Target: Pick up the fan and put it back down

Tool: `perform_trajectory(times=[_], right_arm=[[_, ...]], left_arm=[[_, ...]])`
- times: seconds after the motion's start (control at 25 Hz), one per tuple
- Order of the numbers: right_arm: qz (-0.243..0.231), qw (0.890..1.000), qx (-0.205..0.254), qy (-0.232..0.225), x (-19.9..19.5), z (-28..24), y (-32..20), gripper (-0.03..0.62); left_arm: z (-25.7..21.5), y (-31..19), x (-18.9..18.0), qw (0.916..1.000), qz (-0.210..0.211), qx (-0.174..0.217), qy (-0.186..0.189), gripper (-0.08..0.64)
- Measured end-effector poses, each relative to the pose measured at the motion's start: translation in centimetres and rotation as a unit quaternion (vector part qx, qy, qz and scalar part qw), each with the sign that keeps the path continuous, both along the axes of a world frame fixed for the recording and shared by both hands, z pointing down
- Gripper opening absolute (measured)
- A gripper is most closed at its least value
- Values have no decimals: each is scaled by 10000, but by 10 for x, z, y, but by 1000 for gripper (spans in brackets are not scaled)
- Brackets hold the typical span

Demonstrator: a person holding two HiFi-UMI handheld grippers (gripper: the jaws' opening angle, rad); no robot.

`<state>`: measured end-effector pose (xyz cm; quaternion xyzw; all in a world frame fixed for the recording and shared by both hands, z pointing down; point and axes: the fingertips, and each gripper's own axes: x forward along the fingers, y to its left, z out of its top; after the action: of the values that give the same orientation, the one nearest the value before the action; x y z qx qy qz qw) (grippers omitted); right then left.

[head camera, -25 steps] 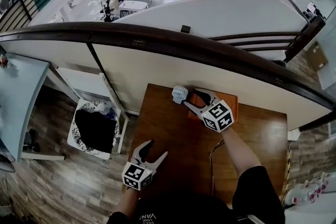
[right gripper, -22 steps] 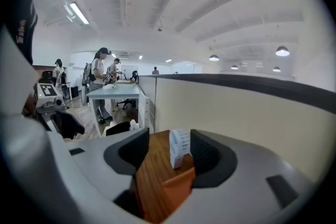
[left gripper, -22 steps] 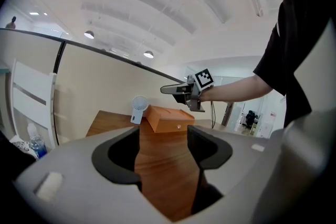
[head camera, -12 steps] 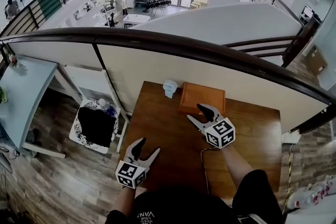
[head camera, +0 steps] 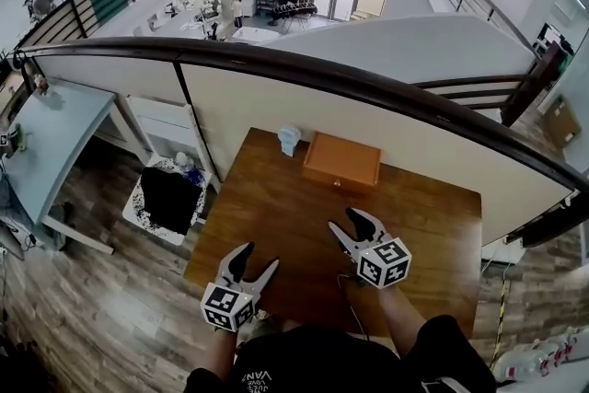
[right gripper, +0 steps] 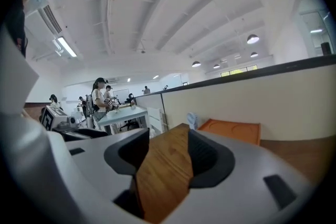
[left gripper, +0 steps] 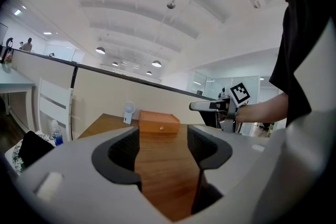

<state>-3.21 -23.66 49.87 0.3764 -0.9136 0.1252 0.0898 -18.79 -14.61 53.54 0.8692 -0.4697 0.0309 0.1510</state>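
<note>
We find the fan (head camera: 289, 139) standing upright at the far left corner of the tabletop (head camera: 276, 216), just left of an orange box (head camera: 342, 163); whether the two touch we cannot tell. Neither tool has hold of it. The left tool (head camera: 258, 259) sits over the near edge with its jaws well apart, and its own view shows only bare wood in the gap. The right tool (head camera: 341, 221) is a little farther in and to the right. Its jaws are likewise wide and empty, again with nothing but wood between them. Both tools point roughly level toward the far side. The relation that governs the coming move is this: the fan lies well apart from both tools. It is far and somewhat left of the right tool, and far and slightly right of the left tool. In the head view the right tool is the nearer of the two. The fan's long axis is vertical, head over a small base, so in our judgement a level approach with the jaws closing on it from either side would suit. The box stands close on its right and leaves little room for a jaw there, so an approach from the near side seems safer. As things lie, the fan is on the tabletop and no grasp is in hand.
</note>
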Motion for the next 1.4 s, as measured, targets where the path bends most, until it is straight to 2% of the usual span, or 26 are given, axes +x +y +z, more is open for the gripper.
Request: perform_trajectory(times=[0.2, 0.44, 0.84, 1.0, 1.2, 1.4], right_arm=[[-70, 9999, 138, 18, 24, -11, 46, 211], [-167, 9997, 199, 34, 56, -15, 95, 103], [-125, 9999, 78, 13, 99, -6, 143, 47], [-127, 9999, 11, 0, 113, -5, 161, 32], [-193, 9998, -31, 28, 125, -4, 181, 12], [-247, 9995, -125, 130, 125, 11, 196, 12]], left_arm=[[-5, 34, 18, 9998, -196, -5, -53, 272], [-16, 63, 44, 9992, -346, 14, -208, 270], [-25, 97, 90, 9989, -312, 138, -330, 220], [-23, 115, 104, 9985, -298, 132, -435, 160], [-19, 132, 119, 9975, -255, 123, -647, 40], [-12, 138, 129, 9971, -190, 119, -727, 12]])
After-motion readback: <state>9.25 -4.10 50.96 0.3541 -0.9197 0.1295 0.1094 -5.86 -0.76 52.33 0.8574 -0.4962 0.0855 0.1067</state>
